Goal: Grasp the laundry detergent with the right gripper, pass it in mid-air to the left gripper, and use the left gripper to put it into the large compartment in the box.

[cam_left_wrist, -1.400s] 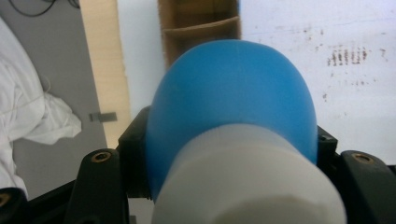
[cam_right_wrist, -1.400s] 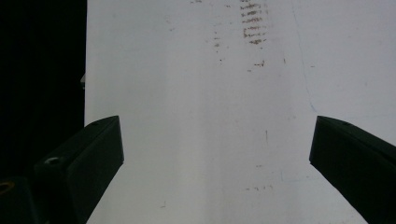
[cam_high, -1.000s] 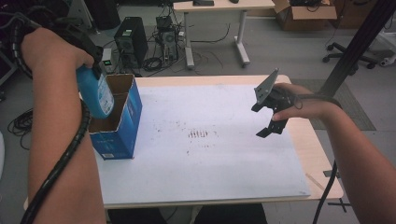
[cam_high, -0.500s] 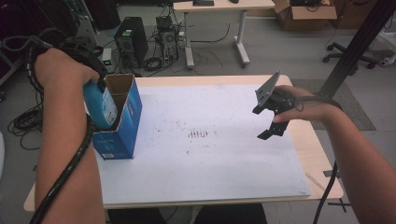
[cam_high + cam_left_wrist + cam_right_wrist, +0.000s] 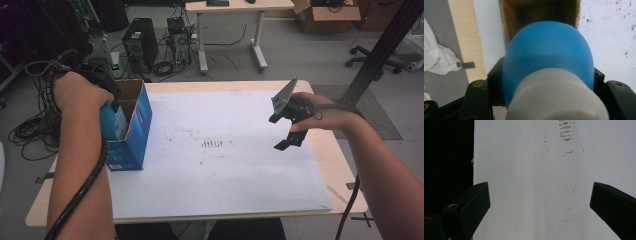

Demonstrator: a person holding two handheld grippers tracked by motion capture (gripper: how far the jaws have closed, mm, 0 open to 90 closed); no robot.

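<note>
We had the left claw [image 5: 114, 119] pinching the blue-and-white bottle [image 5: 547, 72] over the open blue carton [image 5: 134, 134] at the tabletop's [image 5: 240, 192] left edge; lower it centred, clear of the flaps. Right claw [image 5: 289, 131] hung spread, empty.

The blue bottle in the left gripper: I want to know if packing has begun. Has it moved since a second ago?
Yes. The blue bottle has come down, against the blue box, into its open top.
</note>
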